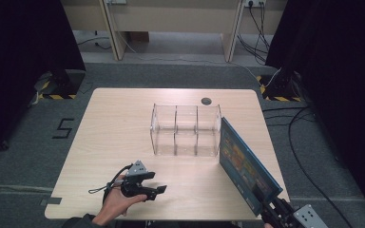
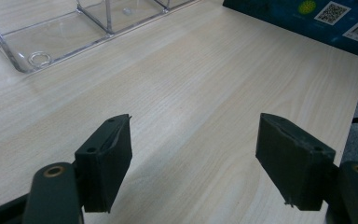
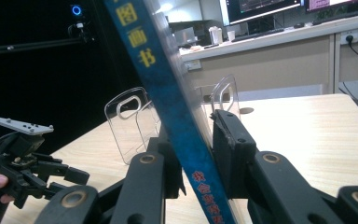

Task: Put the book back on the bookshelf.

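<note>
A clear acrylic organizer [image 1: 185,130] with three compartments stands mid-table. My right gripper [image 1: 271,209], at the table's front right corner, is shut on a thin blue book [image 1: 244,161] that stands on edge and tilted, its far end close to the organizer's right end. In the right gripper view the jaws of that gripper [image 3: 193,128] clamp the book's spine [image 3: 158,70], with the organizer [image 3: 130,121] behind. A hand holds my left gripper [image 1: 158,191] low over the front of the table. Its jaws [image 2: 196,123] stand wide open over bare wood, with the organizer [image 2: 51,28] and book [image 2: 317,18] farther ahead.
The wooden table [image 1: 119,123] has a round cable hole [image 1: 206,100] at its back edge. Black curtains hang on both sides. Cables [image 1: 304,156] run over the floor to the right, and a desk [image 1: 171,19] stands behind.
</note>
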Motion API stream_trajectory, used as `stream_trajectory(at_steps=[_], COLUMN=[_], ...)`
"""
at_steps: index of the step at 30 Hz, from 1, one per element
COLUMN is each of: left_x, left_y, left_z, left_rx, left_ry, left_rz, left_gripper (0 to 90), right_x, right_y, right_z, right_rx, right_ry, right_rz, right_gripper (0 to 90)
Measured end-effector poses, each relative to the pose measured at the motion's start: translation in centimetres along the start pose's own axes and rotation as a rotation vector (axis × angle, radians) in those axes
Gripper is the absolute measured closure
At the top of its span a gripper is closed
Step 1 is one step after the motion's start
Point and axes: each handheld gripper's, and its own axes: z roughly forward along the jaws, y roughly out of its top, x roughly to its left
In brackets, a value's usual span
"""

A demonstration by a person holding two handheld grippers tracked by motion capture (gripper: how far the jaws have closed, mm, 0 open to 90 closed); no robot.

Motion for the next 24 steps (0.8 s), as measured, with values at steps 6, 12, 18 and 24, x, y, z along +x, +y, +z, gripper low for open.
stream_trajectory(at_steps=[6, 12, 18, 24], left_x=[-0.1, -0.3, -0.4, -0.5], left_y=[-0.2, -0.4, -0.5, -0.7], left_z=[0.4, 0.7, 0.9, 1.2], left_rx=[0.033, 0.070, 0.088, 0.120], left_ry=[-0.003, -0.011, -0.005, -0.004], left_rz=[0.013, 0.032, 0.046, 0.070], left_gripper=[25.7, 25.3, 25.3, 25.0], right_x=[-0.3, -0.7, -1.1, -1.3], right_y=[0.1, 0.2, 0.3, 0.3], right_z=[0.0, -0.1, -0.1, -0.1], right_rx=[-0.001, 0.000, -0.003, -0.002], right_ry=[-0.004, -0.003, -0.002, -0.005], right_rz=[-0.017, -0.035, -0.042, -0.055], right_gripper=[74.7, 75.7, 76.3, 76.8])
